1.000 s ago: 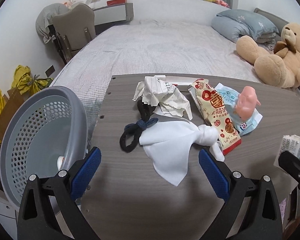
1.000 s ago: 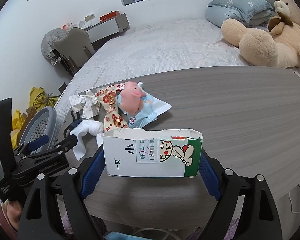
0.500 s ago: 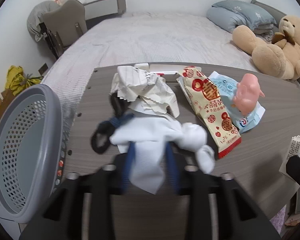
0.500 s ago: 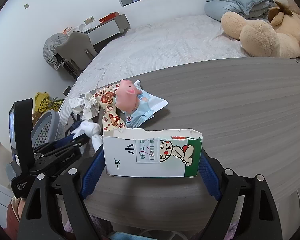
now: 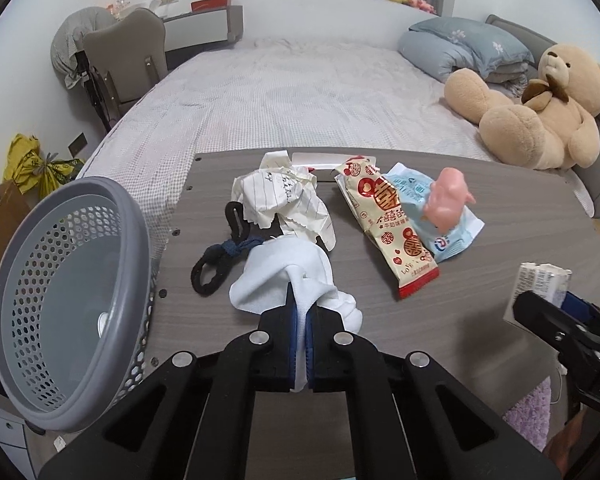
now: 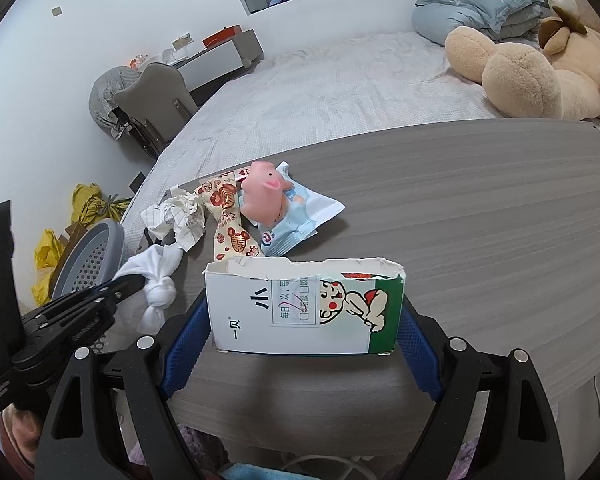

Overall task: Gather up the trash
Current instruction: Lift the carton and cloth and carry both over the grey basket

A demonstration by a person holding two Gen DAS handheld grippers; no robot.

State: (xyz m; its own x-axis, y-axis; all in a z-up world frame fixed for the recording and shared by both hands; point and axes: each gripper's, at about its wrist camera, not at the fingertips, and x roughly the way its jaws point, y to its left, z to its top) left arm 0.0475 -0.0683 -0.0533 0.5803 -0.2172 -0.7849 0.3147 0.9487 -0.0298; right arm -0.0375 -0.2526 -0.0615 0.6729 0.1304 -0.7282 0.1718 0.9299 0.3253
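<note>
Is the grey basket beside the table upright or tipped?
Tipped. In the left wrist view the grey basket leans with its open mouth facing the camera, showing its perforated wall and inner bottom.

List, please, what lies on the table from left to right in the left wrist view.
Black hair tie → crumpled lined paper → red and cream snack wrapper → pink toy pig → torn white carton at the right edge.
</note>
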